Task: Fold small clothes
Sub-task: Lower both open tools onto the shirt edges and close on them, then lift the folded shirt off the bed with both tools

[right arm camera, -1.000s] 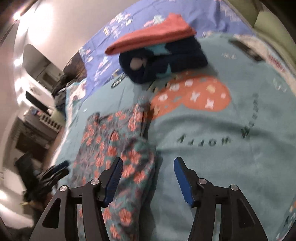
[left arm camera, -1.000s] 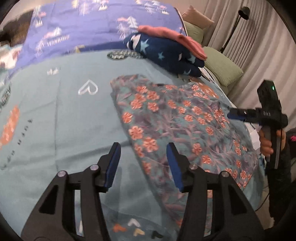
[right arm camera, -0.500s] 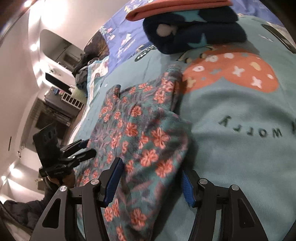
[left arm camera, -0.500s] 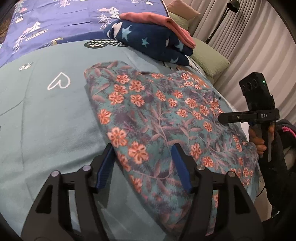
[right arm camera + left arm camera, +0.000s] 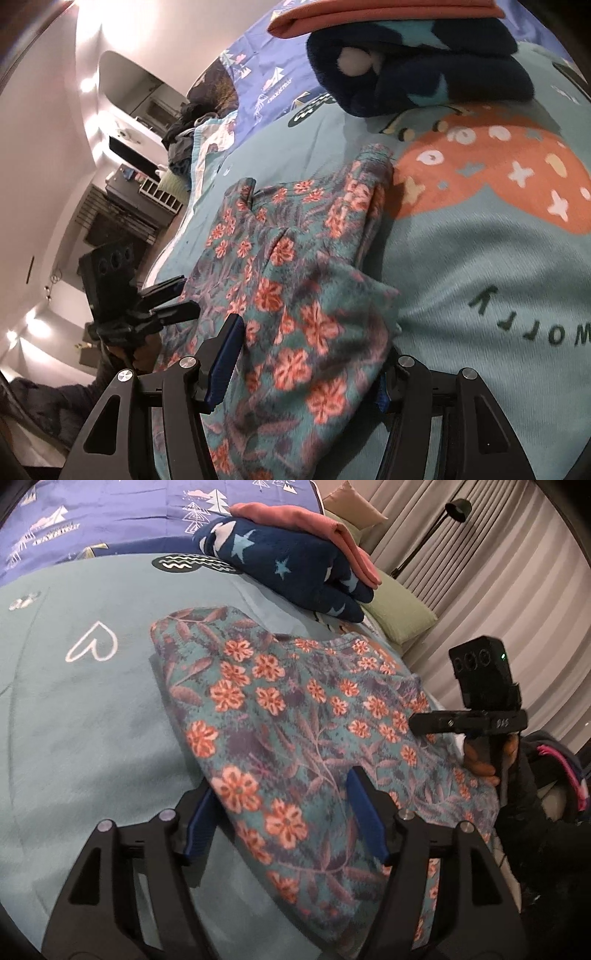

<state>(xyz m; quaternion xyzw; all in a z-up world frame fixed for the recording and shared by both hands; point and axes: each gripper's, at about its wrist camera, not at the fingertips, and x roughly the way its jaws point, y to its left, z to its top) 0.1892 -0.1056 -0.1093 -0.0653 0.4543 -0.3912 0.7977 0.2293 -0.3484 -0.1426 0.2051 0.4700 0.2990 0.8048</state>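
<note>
Floral garment (image 5: 295,716) flat on teal blanket (image 5: 81,709), left gripper (image 5: 284,816) and right gripper (image 5: 306,365) both spread astride its edges

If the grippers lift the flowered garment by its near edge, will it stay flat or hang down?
Probably it hangs down: the flowered garment is soft fabric that already lies in folds and follows the teal blanket. Its fuzzy surface likely grips well, not slippery. It seems light, so the open left gripper and right gripper should lift it easily.
</note>
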